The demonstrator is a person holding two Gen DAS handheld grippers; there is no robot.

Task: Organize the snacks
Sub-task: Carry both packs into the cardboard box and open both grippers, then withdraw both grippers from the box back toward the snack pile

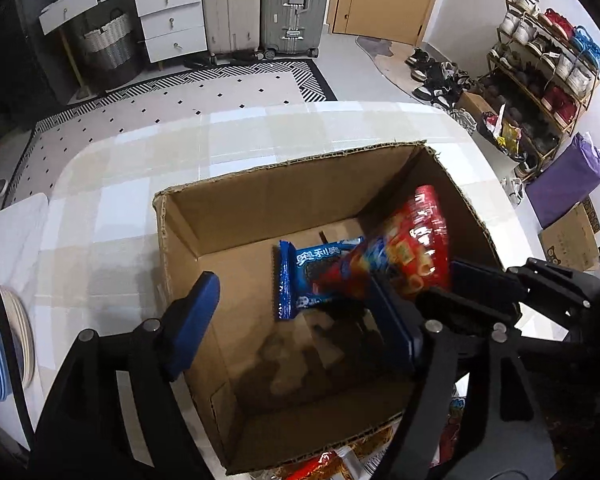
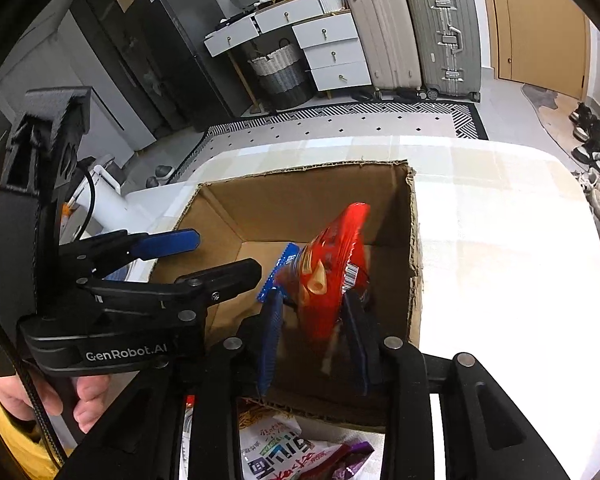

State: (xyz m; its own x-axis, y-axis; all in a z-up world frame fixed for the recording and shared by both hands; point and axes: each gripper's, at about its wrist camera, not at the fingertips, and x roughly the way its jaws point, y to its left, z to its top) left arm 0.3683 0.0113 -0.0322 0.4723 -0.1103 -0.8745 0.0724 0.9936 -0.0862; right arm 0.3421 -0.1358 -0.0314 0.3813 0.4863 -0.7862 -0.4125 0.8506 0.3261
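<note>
Snacks sit partly packed: the right gripper pinches a red snack bag over the open cardboard box on the bench, the left gripper gapes empty above, a blue cookie pack lies inside.

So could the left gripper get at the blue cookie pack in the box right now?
Probably yes: the left gripper is open above the open-topped box, though the red bag in the right gripper overlaps the cookie pack.
</note>
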